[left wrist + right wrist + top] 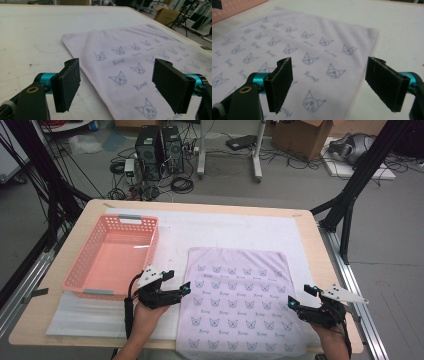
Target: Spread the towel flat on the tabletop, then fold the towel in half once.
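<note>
A pale lilac towel [239,295] printed with small cat faces lies flat on the table, its near edge hanging over the front. My left gripper [181,289] hovers at the towel's left edge, open, with nothing between its fingers. In the left gripper view the towel [140,62] stretches ahead and its hem runs between the open jaws [116,85]. My right gripper [300,301] sits at the towel's right edge, also open and empty. The right gripper view has the towel [294,47] below the spread jaws [329,86], with the hem near the right pad.
A pink plastic basket [114,256] stands empty at the table's left, just beyond my left gripper. A white mat [235,227] covers most of the wooden tabletop [320,250]. Black frame legs, computers and cables stand on the floor behind.
</note>
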A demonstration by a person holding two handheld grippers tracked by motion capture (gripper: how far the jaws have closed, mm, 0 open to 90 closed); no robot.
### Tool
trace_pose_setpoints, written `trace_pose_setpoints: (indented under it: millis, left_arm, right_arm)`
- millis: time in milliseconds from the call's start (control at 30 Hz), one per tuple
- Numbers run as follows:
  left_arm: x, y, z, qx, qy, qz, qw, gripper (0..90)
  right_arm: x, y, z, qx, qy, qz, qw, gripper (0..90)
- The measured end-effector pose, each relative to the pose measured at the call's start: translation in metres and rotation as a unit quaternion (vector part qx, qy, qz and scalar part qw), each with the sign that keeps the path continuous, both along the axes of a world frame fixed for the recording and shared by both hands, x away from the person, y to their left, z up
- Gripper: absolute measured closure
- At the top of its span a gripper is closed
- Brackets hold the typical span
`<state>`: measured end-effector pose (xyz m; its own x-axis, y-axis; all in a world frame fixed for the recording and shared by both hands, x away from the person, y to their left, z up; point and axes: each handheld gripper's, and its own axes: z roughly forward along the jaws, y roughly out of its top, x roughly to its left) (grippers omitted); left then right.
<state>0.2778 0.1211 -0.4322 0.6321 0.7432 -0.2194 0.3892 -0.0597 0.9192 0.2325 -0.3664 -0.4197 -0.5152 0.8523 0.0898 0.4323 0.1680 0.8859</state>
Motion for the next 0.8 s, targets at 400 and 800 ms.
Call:
trace_pose_setpoints:
  millis: [400,800]
  left_arm:
    - [0.002,-0.004,-0.001,0.008,0.000,-0.011,0.9999,23.8]
    - [0.006,-0.003,-0.005,0.009,0.020,-0.003,0.9997,24.7]
  right_arm:
    - [0.001,-0.002,-0.005,-0.006,0.012,-0.011,0.9998,20.9]
    - [0.005,-0.008,-0.011,-0.010,0.032,-0.022,0.9992,20.9]
